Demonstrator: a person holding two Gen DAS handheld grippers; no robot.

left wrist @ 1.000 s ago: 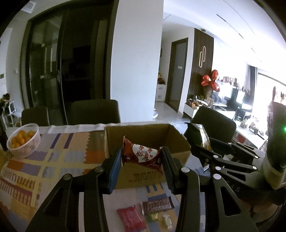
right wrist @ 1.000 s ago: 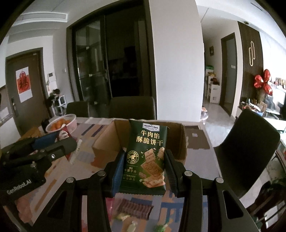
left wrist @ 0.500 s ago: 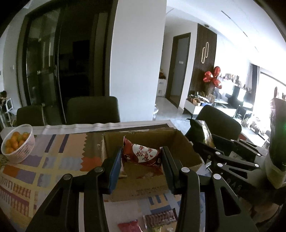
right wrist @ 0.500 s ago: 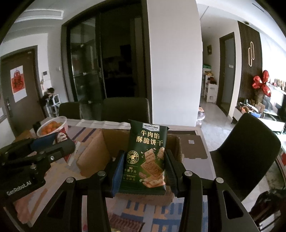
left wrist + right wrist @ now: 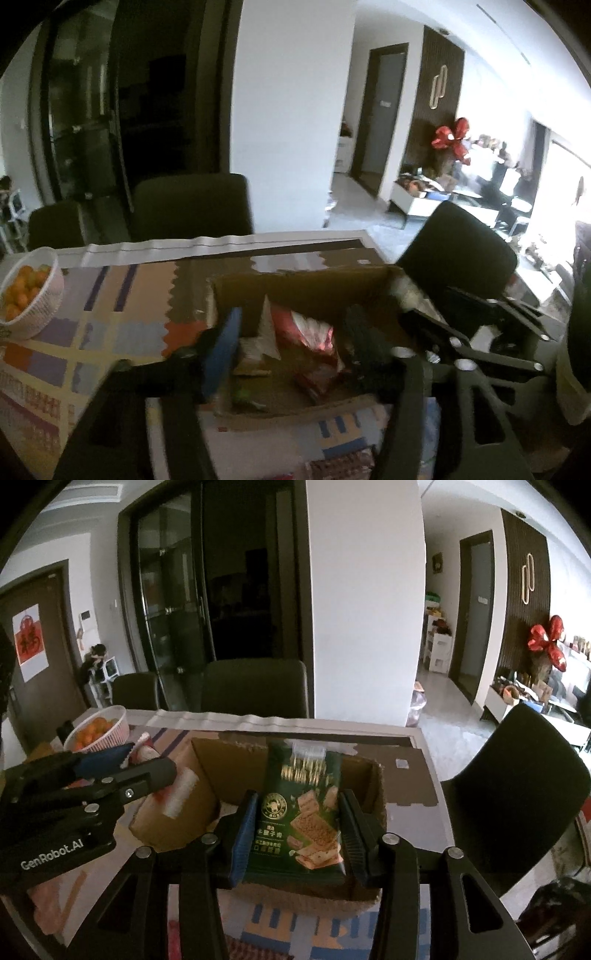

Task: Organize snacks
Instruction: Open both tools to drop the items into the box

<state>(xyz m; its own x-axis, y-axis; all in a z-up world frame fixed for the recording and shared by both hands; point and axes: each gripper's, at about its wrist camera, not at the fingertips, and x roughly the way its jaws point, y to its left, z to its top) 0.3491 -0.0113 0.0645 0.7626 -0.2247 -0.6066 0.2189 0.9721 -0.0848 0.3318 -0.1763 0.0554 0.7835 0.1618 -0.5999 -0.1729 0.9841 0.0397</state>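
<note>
cardboard box [image 5: 303, 284], red snack packet [image 5: 306, 328] inside

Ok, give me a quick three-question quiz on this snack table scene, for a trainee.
1. Pick one: what fills the white basket? A bread, B oranges, C candles.
2. True or false: the green biscuit packet is between the fingers of the right hand-held gripper.
3. Fill in: the red snack packet is over the open ____ box.
Key: 1 B. 2 true. 3 cardboard.
</note>
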